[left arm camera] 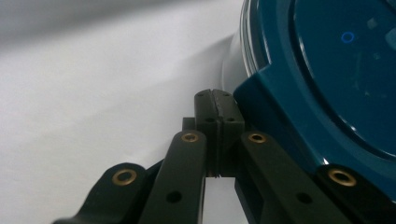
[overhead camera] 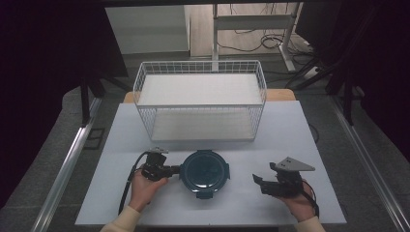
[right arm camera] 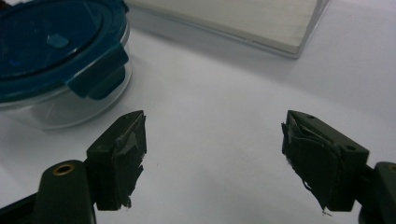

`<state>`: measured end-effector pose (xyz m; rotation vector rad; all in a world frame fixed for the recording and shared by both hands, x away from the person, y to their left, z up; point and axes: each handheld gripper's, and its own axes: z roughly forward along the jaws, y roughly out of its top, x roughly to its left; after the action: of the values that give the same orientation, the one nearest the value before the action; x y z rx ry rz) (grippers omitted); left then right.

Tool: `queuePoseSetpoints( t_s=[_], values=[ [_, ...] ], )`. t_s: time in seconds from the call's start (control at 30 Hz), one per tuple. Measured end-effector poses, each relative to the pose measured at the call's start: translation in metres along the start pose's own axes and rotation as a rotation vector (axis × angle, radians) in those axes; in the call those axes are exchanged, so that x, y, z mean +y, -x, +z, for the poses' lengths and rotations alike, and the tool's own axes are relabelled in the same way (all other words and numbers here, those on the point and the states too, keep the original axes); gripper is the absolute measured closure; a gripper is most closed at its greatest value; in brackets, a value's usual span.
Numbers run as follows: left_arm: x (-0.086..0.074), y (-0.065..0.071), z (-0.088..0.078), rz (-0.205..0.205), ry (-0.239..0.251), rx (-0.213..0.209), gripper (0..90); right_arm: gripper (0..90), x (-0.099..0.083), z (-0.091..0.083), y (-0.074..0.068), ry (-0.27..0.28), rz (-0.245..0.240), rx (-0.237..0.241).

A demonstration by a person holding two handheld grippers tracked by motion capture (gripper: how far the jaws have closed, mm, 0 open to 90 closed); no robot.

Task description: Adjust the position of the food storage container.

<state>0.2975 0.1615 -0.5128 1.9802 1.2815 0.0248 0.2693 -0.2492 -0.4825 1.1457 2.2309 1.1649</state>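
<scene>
Taking the round container (overhead camera: pixel 205 172) with its teal clip-on lid as the landmark, it sits on the white table (overhead camera: pixel 290 130) near the front edge, roughly centred between the two hands. To its left, the left claw (overhead camera: pixel 175 169) is right up against the container's left rim; in the left gripper view its jaws are clenched together with nothing between them, the tips lying just beside a teal lid latch (left arm camera: pixel 275 116) and seemingly touching or almost touching it. The container therefore lies immediately right of this claw, and the left hand (overhead camera: pixel 145 186) is plainly the nearer one for any push or pry at that latch. Behind the container stands a white wire basket (overhead camera: pixel 200 72), leaving a band of bare table between them. To the container's right, well apart, the right claw (overhead camera: pixel 258 182) rests released, jaws spread wide and empty, aimed back toward the container, whose right-side latch (right arm camera: pixel 100 70) faces it across open table. There is free room on that side for an approach.
</scene>
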Motion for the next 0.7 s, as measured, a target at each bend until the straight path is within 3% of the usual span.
queuePoseSetpoints(
  t_s=[0.17, 0.23, 0.27, 0.3, 0.33, 0.37, 0.43, 0.47, 0.53, 0.7],
  values=[
    [-0.009, -0.002, -0.036, 0.037, 0.151, 0.066, 88.6, 21.5, -0.002, -0.003, 0.002, 0.01, 0.014, -0.023],
    [-0.012, -0.001, -0.042, 0.036, 0.179, 0.07, 73.7, 21.5, -0.002, -0.004, 0.002, 0.014, 0.019, -0.025],
    [-0.014, 0.0, -0.047, 0.031, 0.194, 0.071, 73.7, 21.5, -0.002, -0.005, 0.001, 0.019, 0.024, -0.024],
    [-0.016, 0.001, -0.05, 0.022, 0.2, 0.069, 66.4, 21.6, -0.001, -0.006, 0.001, 0.023, 0.029, -0.022],
    [-0.018, 0.0, -0.053, 0.017, 0.195, 0.076, 53.2, 21.6, -0.001, -0.005, 0.0, 0.027, 0.029, -0.014],
    [-0.019, -0.001, -0.054, 0.008, 0.187, 0.088, 53.2, 21.6, -0.001, -0.005, 0.0, 0.027, 0.029, -0.014],
    [-0.021, -0.003, -0.055, -0.008, 0.172, 0.106, 38.8, 21.5, -0.003, -0.003, -0.001, 0.013, 0.004, -0.005],
    [-0.022, -0.006, -0.055, -0.038, 0.167, 0.1, 36.2, 21.5, -0.004, -0.004, -0.001, 0.008, 0.001, -0.002],
    [-0.022, -0.006, -0.055, -0.055, 0.164, 0.093, 31.5, 21.5, -0.006, -0.005, 0.0, 0.009, 0.005, 0.004],
    [-0.025, -0.005, -0.051, -0.056, 0.148, 0.099, 27.7, 21.5, -0.008, -0.007, 0.003, 0.005, 0.006, 0.001]
  ],
)
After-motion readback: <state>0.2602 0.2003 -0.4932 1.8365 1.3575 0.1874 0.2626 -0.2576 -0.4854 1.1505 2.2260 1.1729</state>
